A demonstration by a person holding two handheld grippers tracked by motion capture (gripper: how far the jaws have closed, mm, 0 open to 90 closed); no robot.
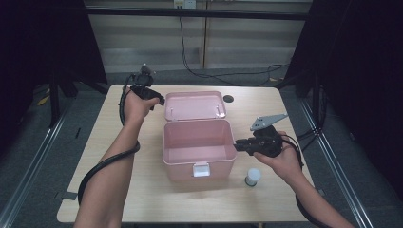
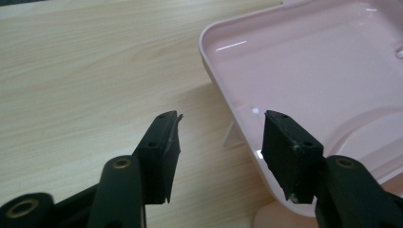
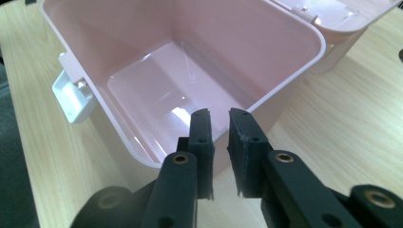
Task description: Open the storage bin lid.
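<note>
An open pink box [image 1: 180, 167] stands mid-table, its lid [image 1: 195, 105] folded back flat behind it. My left gripper [image 1: 159, 100] sits at the lid's left edge. In the left gripper view its jaws [image 2: 221, 137] stand apart with nothing between them, beside the lid's rim [image 2: 309, 71]. My right gripper [image 1: 236, 145] is at the box's right wall. In the right gripper view its jaws [image 3: 221, 128] leave a narrow gap at the rim of the empty box [image 3: 266, 61] and do not press on it. The box's white latch [image 3: 71, 97] hangs on the front wall.
A small white-capped jar [image 1: 253, 176] stands on the table right of the box's front corner, near my right hand. A dark round spot [image 1: 228, 99] lies behind the lid. Cables trail from both grippers across the table [image 1: 119, 190].
</note>
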